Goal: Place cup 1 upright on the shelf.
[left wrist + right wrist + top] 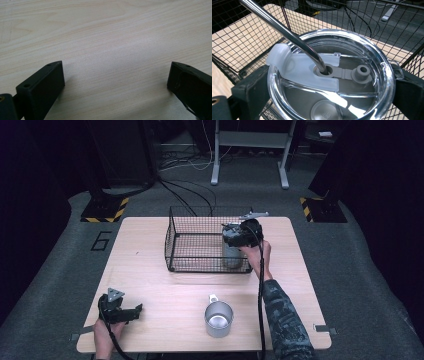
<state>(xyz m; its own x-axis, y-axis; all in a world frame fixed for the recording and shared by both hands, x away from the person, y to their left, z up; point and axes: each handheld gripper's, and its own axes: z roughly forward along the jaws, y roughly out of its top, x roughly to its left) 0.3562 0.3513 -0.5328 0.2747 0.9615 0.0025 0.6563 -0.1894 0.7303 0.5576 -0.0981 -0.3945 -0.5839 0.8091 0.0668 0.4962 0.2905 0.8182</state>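
Observation:
A steel tumbler (231, 255) with a clear lid (359, 47) and a metal straw (282, 27) stands upright inside the black wire basket (172, 237), at its near right corner. My right gripper (241, 234) reaches over the basket's right side and is shut on the tumbler's top. One jaw presses each side of the lid, with the right gripper (329, 86) centred over it. Whether the tumbler's base touches the basket floor I cannot tell. My left gripper (136, 310) rests at the table's front left. In its own view the left gripper (116, 75) is open over bare wood.
A steel mug (218, 319) with a small handle stands open side up near the front edge, right of centre. The basket fills the back middle of the wooden table (145, 270). Cables and a stand's legs lie on the floor beyond.

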